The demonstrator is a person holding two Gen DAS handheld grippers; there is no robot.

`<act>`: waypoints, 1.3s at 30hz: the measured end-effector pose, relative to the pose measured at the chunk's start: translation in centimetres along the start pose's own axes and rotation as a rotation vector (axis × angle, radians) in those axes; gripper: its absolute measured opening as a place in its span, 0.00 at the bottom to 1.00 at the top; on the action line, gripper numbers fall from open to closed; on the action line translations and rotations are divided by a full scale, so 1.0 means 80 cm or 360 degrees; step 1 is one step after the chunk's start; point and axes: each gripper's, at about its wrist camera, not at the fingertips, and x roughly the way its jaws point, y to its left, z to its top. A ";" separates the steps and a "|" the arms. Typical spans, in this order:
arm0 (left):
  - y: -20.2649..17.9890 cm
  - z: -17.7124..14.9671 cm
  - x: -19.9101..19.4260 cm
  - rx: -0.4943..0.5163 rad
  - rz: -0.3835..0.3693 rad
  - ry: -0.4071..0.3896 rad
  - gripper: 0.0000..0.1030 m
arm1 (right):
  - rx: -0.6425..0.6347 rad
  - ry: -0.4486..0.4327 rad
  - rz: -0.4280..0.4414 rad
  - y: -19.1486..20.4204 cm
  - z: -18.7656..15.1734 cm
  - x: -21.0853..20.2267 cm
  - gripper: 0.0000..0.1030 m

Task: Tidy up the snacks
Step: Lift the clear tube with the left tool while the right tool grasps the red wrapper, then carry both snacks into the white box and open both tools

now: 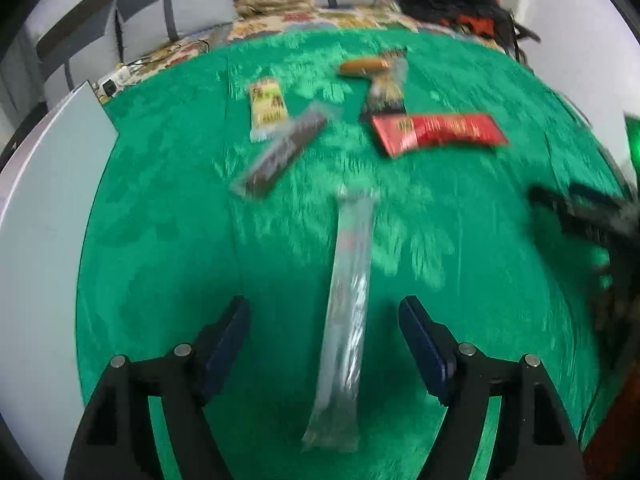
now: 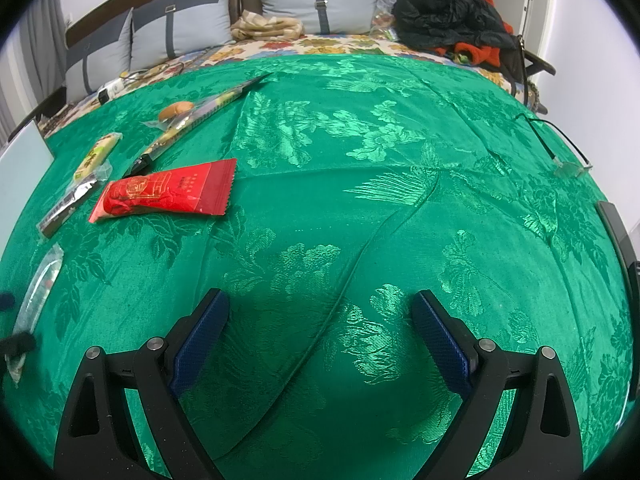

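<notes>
We are hovering over snacks on a green cloth.
Left gripper is straddling a clear packet, pads untouching; right gripper is gaping, empty.

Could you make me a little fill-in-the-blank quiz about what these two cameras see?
1. The snacks lie on a shiny cloth whose colour is ____.
2. The widest snack is a flat packet coloured ____.
3. Between the open fingers of the left gripper lies a long ____ wrapper, untouched by either pad.
4. Between the fingers of the right gripper there is only ____.

Missing words: green; red; clear; cloth
</notes>
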 end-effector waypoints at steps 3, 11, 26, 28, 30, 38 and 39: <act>-0.005 0.008 0.012 0.0007 -0.0012 0.0032 0.23 | -0.0140 0.0071 0.0157 -0.003 0.010 -0.008 0.89; 0.028 -0.027 -0.010 -0.0210 -0.0165 -0.0049 0.17 | -0.1042 0.0161 0.0514 0.095 0.102 -0.013 0.89; 0.083 -0.097 -0.108 -0.0502 -0.0412 -0.0261 0.17 | -0.0537 0.0455 0.0586 0.067 0.122 0.010 0.14; 0.091 -0.099 -0.121 -0.0546 -0.0456 -0.0295 0.17 | -0.0360 0.0526 0.0587 0.048 0.108 0.012 0.13; 0.101 -0.097 -0.140 -0.0580 -0.0489 -0.0351 0.17 | -0.0194 0.0530 0.0678 0.041 0.103 0.005 0.13; 0.217 -0.120 -0.247 -0.0782 -0.0375 -0.0595 0.17 | 0.0005 0.0392 0.1270 0.177 0.142 -0.100 0.13; 0.239 -0.127 -0.258 -0.0811 -0.0303 -0.0608 0.17 | -0.0009 0.0385 0.1367 0.210 0.147 -0.116 0.13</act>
